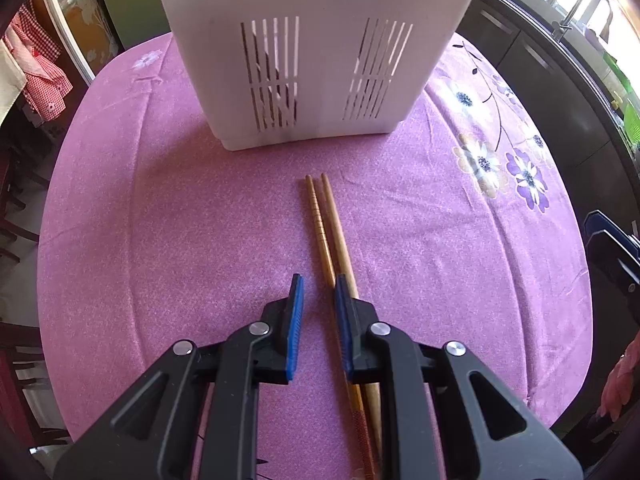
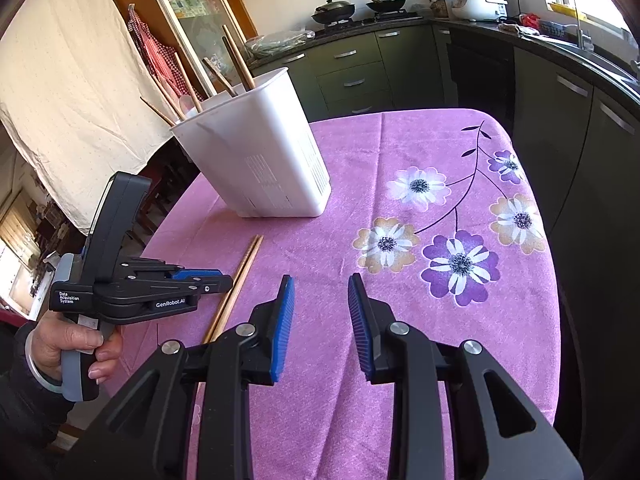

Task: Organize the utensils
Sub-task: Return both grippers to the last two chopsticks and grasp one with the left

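Observation:
Two wooden chopsticks (image 1: 326, 226) lie side by side on the pink tablecloth (image 1: 180, 220), pointing at a white slotted utensil holder (image 1: 316, 52). My left gripper (image 1: 318, 286) is open just above them; they run under its right finger, and nothing is gripped. In the right wrist view the holder (image 2: 264, 160) holds several chopsticks and a spoon, the pair of chopsticks (image 2: 240, 276) lies in front of it, and the left gripper (image 2: 224, 282) hovers over them. My right gripper (image 2: 320, 284) is open and empty above the cloth.
The table (image 2: 500, 340) is round with a flowered cloth; its edge drops off on the right and near side. Dark kitchen cabinets (image 2: 560, 128) and a counter with woks (image 2: 360, 6) stand behind. A cream cloth (image 2: 68, 92) hangs at the left.

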Tool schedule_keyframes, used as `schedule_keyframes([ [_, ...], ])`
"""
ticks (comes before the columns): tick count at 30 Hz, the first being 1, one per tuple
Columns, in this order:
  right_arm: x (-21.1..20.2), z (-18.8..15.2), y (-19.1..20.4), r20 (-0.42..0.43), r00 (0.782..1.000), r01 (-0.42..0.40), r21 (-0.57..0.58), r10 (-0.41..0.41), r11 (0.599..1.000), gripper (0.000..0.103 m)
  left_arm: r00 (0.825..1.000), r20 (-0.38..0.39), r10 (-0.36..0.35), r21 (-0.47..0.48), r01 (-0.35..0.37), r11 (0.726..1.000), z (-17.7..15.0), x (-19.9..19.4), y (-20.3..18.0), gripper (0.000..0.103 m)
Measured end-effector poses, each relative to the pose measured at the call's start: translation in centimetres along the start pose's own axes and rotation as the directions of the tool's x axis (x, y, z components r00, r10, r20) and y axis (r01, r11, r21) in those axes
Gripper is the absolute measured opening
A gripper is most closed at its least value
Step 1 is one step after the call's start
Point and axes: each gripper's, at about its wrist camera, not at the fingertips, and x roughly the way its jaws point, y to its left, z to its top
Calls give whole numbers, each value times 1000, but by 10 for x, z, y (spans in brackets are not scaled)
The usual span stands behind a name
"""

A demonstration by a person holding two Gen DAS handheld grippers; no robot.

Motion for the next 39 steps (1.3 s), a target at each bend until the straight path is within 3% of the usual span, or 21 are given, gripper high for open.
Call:
schedule_keyframes([
  [14, 0, 0, 4, -4, 1000, -13, -6, 13, 1000, 33, 1000, -21, 20, 14, -20, 1000, 8, 11, -8, 15],
  [17, 2, 0, 4, -8, 1000, -15, -4, 15, 1000, 33, 999, -21, 24, 18, -24, 1000, 6, 10, -8, 10],
  [26, 5, -1, 2, -18, 1000, -15, 6, 15, 1000, 33, 1000, -8, -13, -38, 13, 999, 2, 3, 19, 6],
  [33, 4, -1, 4, -22, 1000, -11, 6, 11, 1000, 33, 995, 102, -18, -58, 24, 998, -9, -39, 36, 6],
  [39, 6, -1, 13, -30, 999, -12, -11, 11, 1000, 33, 967, 255, -2, -56, 17, 998, -26, -99, 48, 6],
])
